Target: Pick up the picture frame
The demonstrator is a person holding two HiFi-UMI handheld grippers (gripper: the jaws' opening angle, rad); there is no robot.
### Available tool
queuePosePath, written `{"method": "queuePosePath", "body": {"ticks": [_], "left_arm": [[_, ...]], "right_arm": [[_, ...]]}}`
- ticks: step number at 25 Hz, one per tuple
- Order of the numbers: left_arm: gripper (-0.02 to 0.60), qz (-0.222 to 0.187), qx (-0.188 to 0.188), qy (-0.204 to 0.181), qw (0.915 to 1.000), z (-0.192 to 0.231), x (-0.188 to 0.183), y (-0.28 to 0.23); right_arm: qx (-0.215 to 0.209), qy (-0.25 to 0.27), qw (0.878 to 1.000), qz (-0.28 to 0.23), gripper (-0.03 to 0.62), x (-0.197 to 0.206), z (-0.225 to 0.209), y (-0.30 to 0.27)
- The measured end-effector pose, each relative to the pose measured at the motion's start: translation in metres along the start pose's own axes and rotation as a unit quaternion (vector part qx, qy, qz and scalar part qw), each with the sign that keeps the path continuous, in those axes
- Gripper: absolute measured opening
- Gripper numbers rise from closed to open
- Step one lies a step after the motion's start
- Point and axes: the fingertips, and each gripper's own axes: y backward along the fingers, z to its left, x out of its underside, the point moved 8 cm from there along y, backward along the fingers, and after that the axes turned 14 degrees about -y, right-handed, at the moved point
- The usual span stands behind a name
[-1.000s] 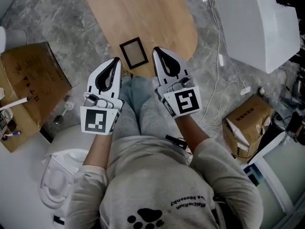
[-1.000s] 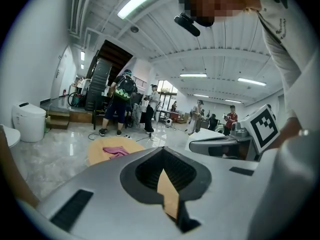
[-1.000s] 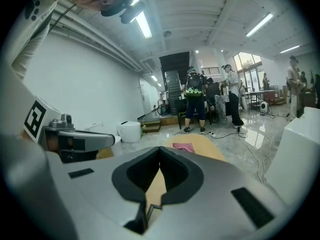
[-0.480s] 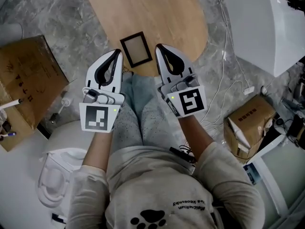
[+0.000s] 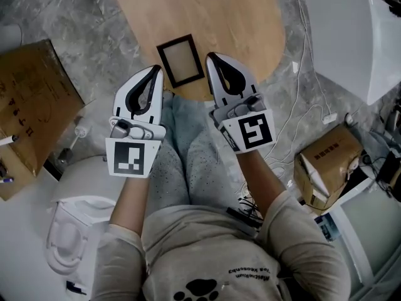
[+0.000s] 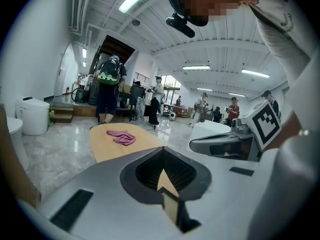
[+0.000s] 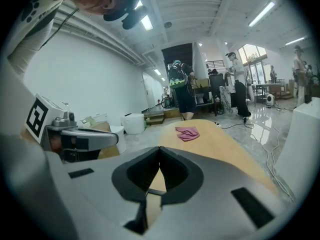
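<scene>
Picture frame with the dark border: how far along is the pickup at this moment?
Done: nothing yet. The small dark-bordered rectangular picture frame lies flat near the edge of the oval light wooden table, untouched.
In hand: the left gripper and right gripper hover just short of it, one towards each side, jaws shut and empty.
Left: open a gripper, close on the frame's border and lift it.

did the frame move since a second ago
No. The frame lies at the same spot by the near edge of the table; only the camera shifted.
</scene>
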Motion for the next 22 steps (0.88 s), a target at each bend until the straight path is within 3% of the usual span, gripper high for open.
{"method": "queuePosePath", "body": {"ticks": [12,22], "left_arm": [[0.008,0.014,-0.008,0.014,0.9998,-0.001,0.043,-0.010],[0.008,0.039,0.009,0.012,0.9991,-0.006,0.071,-0.022]], "right_arm": [[-0.009,-0.009,1.000,0.029,0.008,0.039,-0.007,-0.008],[-0.010,-0.013,0.998,0.062,0.008,0.064,-0.014,-0.019]]}}
